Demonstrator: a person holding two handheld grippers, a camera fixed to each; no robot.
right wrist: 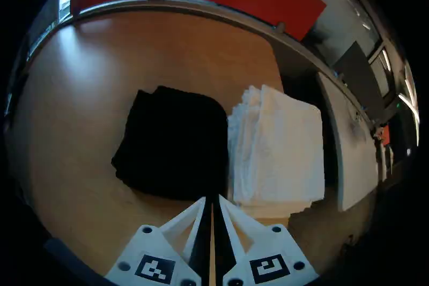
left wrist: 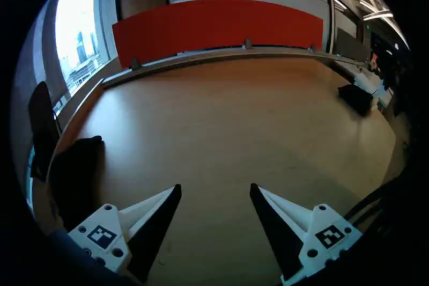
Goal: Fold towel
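In the right gripper view a folded black towel (right wrist: 174, 144) lies on the wooden table (right wrist: 80, 103), and a stack of folded white towels (right wrist: 279, 149) stands right beside it, touching its right edge. My right gripper (right wrist: 213, 205) is shut with its tips close together and nothing between them, just in front of the seam between the two piles. In the left gripper view my left gripper (left wrist: 215, 192) is open above bare tabletop (left wrist: 230, 119), holding nothing.
A red divider panel (left wrist: 214, 26) runs along the table's far edge. A dark chair (left wrist: 72, 176) stands at the left side, a black object (left wrist: 355, 98) lies at the far right. In the right gripper view a white desk (right wrist: 348, 146) stands past the table's right edge.
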